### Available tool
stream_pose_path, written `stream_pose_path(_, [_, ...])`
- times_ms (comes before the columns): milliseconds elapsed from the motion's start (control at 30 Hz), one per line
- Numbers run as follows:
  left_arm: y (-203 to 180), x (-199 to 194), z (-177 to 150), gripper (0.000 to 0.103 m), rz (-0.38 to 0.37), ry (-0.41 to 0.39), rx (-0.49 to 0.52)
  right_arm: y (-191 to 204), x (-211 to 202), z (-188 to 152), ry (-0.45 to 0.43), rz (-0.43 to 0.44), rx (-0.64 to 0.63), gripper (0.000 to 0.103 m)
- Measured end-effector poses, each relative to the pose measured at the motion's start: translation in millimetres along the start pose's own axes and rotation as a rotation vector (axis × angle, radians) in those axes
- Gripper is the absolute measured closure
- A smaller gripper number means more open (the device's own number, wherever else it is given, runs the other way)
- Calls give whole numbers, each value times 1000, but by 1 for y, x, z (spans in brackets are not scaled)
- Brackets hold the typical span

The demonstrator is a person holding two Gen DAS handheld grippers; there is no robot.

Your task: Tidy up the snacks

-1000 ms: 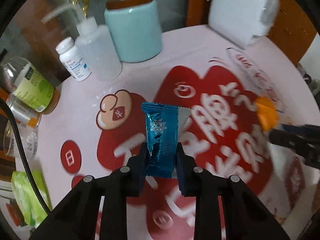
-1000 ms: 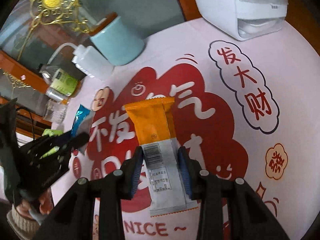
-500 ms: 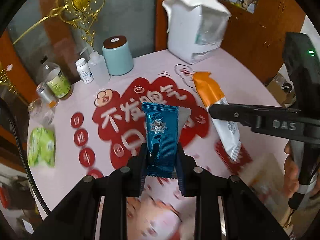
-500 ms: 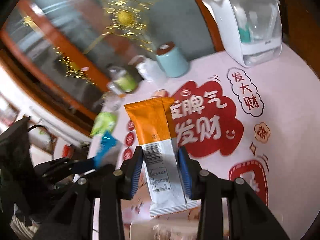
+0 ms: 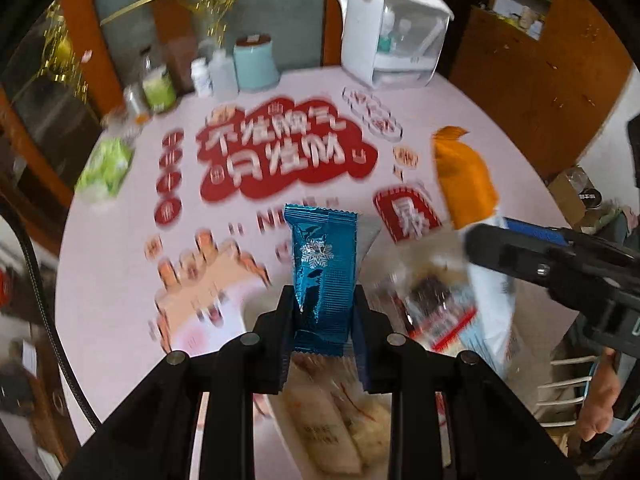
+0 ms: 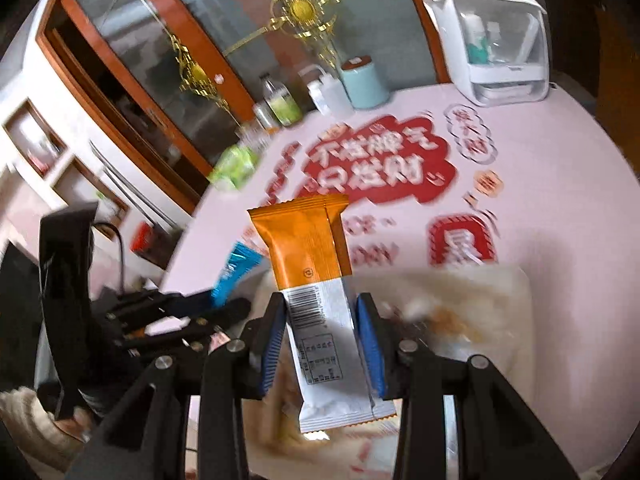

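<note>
- My left gripper point(image 5: 324, 320) had its jaws pinching the blue snack packet point(image 5: 323, 276) near its lower end, long axis running straight out along the fingers, top end toward the far edge of the desk point(image 5: 120, 280).
- My right gripper point(image 6: 322, 344) had its jaws pinching the orange-and-white snack bar point(image 6: 316, 280) across its white middle, long axis also in line with the fingers, orange end pointing away.
- Both snacks were held in the air above the near edge of the desk, not resting on it.
- Directly under both jaws lay a pale, blurred container point(image 6: 516, 320) with wrapped snacks point(image 5: 320, 432) already in it; I judged it the drop place, and both hands looked about equally near.
- From the left view, the right gripper sat just to the right, its bar tilted over the same container.
- At the far edge stood a teal canister point(image 5: 256, 64) and a white dispenser point(image 5: 392, 36), well apart from the work.
</note>
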State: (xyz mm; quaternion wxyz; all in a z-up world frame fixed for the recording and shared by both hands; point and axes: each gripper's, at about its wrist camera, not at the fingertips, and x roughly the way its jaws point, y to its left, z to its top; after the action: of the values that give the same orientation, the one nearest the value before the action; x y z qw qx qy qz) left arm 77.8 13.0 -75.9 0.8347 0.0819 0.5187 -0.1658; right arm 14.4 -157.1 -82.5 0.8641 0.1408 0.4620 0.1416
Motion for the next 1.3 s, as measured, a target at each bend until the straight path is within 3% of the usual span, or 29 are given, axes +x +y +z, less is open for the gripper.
stream_pose_path(200, [-22,25,-32,79,55,69,-27,-19,9,-34,69,-105,-44,65])
stream_pose_path(400, [-38,35,-49,78,70,82,-50,-25,15,-51,103,-185,-75,64])
stream_pose_path(533, [-41,40,-56,77,81,87,-75,-21,12,-50,91,-224,-94,53])
stream_pose_path(567, [-41,41,-57,71,84,90,-84,-20,10,-50,82,-227,-101,49])
stream_pose_path(667, [-42,40,-60,9,95,87,-97,-18,4,-48,57,-224,-100,43])
stream_pose_path(800, [-42,24,-62,9,133,14,-99,-17,-4,-45,41,-204,-80,36])
stream_pose_path(1300, [-28,-16,-70,9,160,-77,-212,-6,-27,-45,7,-208,-89,35])
